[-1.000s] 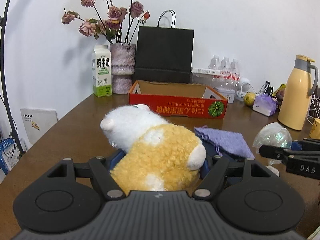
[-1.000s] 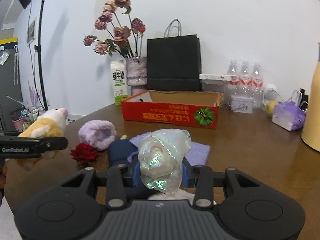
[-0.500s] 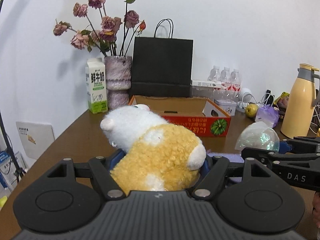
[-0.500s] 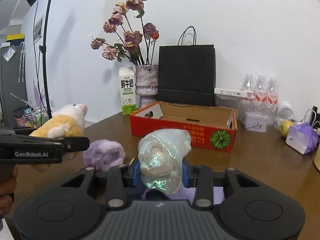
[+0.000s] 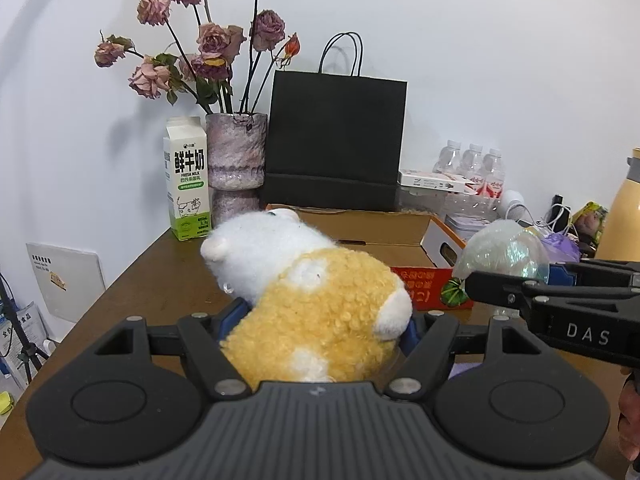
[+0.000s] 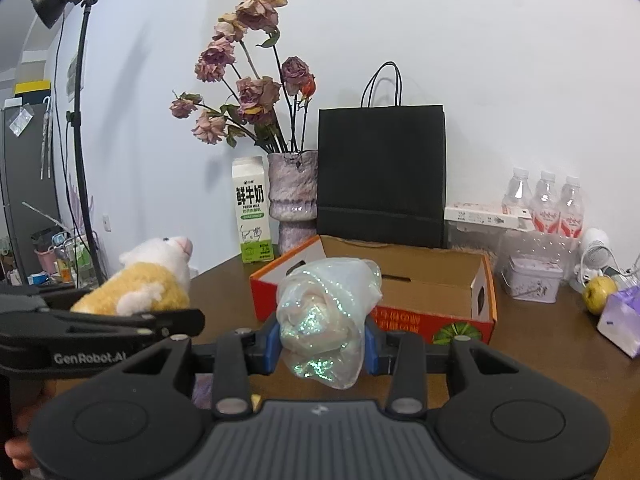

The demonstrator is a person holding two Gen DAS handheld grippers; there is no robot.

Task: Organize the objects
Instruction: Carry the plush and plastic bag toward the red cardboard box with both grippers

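Observation:
My left gripper (image 5: pixel 320 316) is shut on a yellow and white plush toy (image 5: pixel 316 300) and holds it above the brown table, just short of the red cardboard box (image 5: pixel 400 236). My right gripper (image 6: pixel 322 334) is shut on a wad of iridescent translucent wrap (image 6: pixel 326 316), also held in the air in front of the open box (image 6: pixel 424 292). The plush toy (image 6: pixel 148 284) shows at the left of the right wrist view. The wrap (image 5: pixel 502 252) shows at the right of the left wrist view. The box interior looks bare.
Behind the box stand a black paper bag (image 5: pixel 336 144), a vase of dried roses (image 5: pixel 236 152) and a milk carton (image 5: pixel 186 178). Water bottles (image 6: pixel 544 204), a tin (image 6: pixel 530 282), an apple (image 6: pixel 598 288) and a yellow thermos (image 5: pixel 624 208) sit to the right. A light stand (image 6: pixel 80 120) rises at left.
Both grippers have risen and moved forward towards the box with their loads. The purple cloths and red rose on the table have dropped out of view.

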